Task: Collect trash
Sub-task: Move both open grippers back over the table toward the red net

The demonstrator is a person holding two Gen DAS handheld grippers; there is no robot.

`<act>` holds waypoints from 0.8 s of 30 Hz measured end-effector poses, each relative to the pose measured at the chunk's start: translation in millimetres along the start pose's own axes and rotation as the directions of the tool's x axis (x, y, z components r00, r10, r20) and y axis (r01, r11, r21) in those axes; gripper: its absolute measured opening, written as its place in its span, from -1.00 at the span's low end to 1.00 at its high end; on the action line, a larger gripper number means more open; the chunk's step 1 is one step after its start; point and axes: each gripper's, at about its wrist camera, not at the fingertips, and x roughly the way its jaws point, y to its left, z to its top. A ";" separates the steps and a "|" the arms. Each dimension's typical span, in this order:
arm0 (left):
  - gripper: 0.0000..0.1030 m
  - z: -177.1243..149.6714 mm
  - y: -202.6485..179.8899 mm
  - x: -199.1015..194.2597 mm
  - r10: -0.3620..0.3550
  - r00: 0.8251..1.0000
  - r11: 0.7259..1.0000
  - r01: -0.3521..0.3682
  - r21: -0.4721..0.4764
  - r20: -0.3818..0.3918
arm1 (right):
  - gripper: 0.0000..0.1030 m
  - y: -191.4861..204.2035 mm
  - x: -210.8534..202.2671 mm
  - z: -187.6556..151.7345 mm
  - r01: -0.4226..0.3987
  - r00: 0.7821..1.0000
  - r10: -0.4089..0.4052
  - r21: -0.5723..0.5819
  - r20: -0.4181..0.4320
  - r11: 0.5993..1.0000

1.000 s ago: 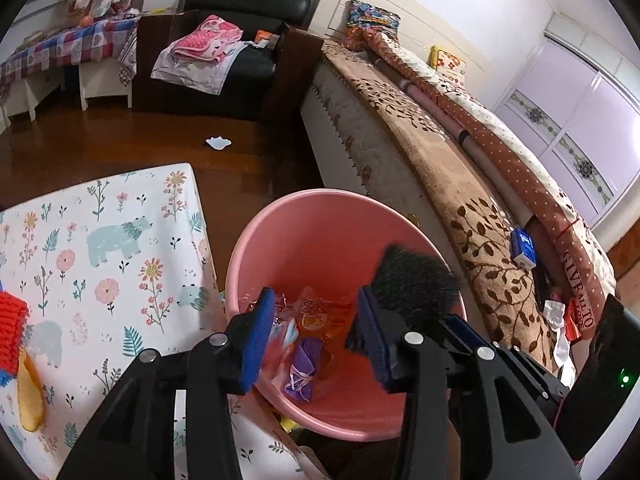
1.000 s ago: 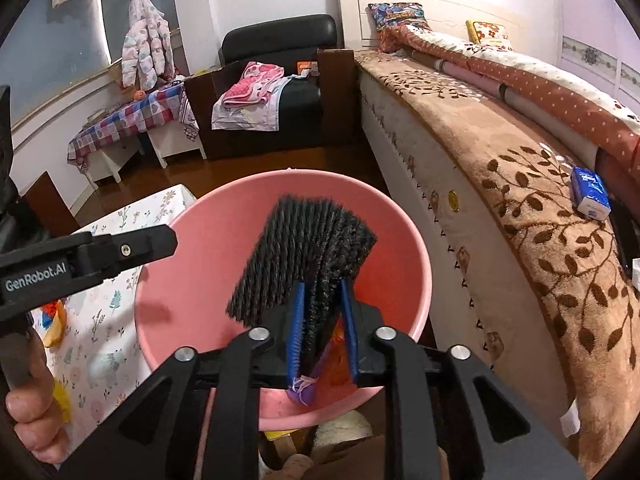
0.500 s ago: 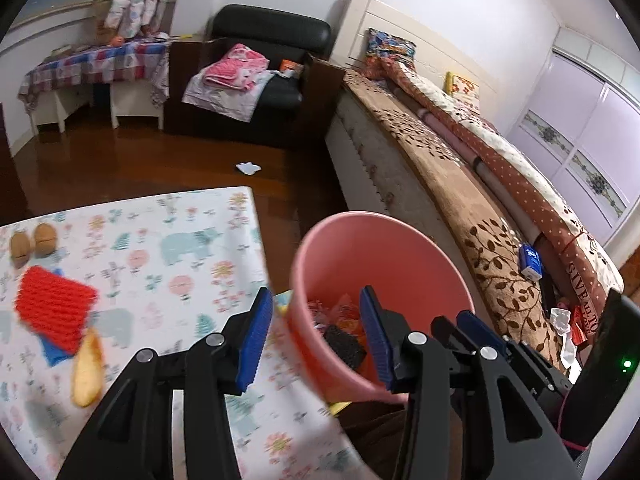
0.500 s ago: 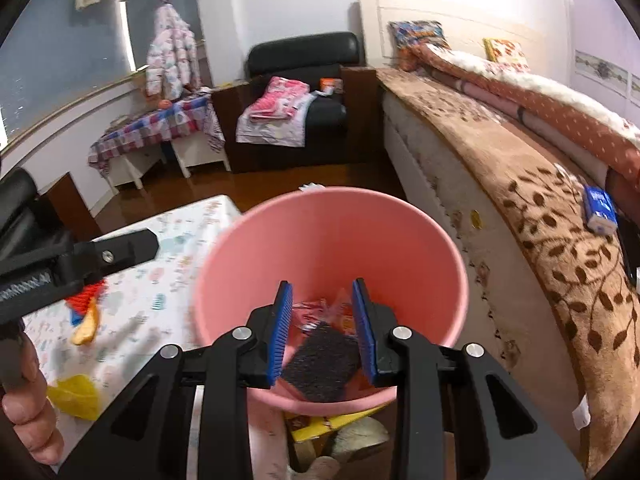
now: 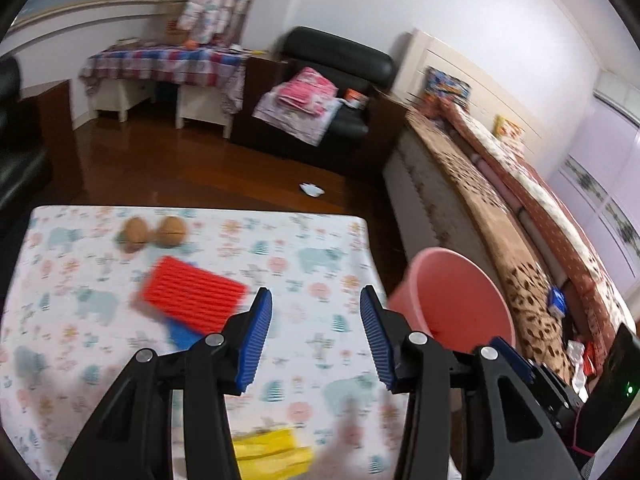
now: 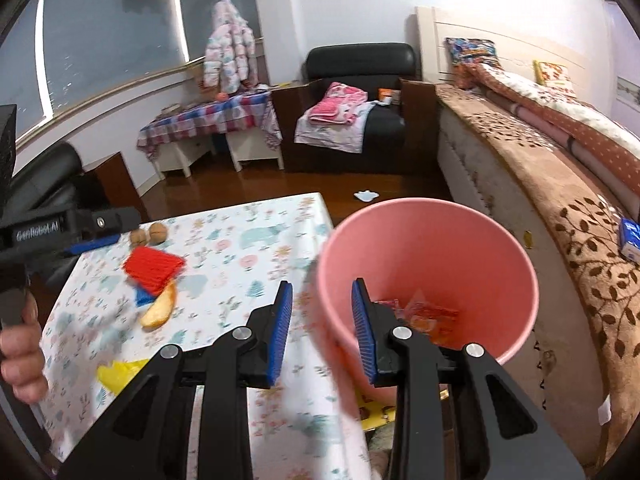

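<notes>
Left wrist view: the left gripper (image 5: 316, 336) hangs with jaws released, nothing between them, over the animal-print tablecloth (image 5: 304, 248). Left of the jaws lies a red ribbed sponge pad (image 5: 192, 292); right of them stands the round pink plastic bin (image 5: 460, 304).

Right wrist view: the right gripper (image 6: 322, 330) is empty, its jaws having just been opening. The pink bin (image 6: 440, 248) sits past the right jaw, with orange-red wrappers (image 6: 424, 314) crumpled at its bottom.
</notes>
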 end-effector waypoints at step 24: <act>-0.12 -5.4 131.0 51.5 0.074 0.982 0.911 -0.137 -0.389 -0.174 | -0.39 67.1 50.3 -13.3 -0.253 0.959 0.245 -0.044 -0.143 0.966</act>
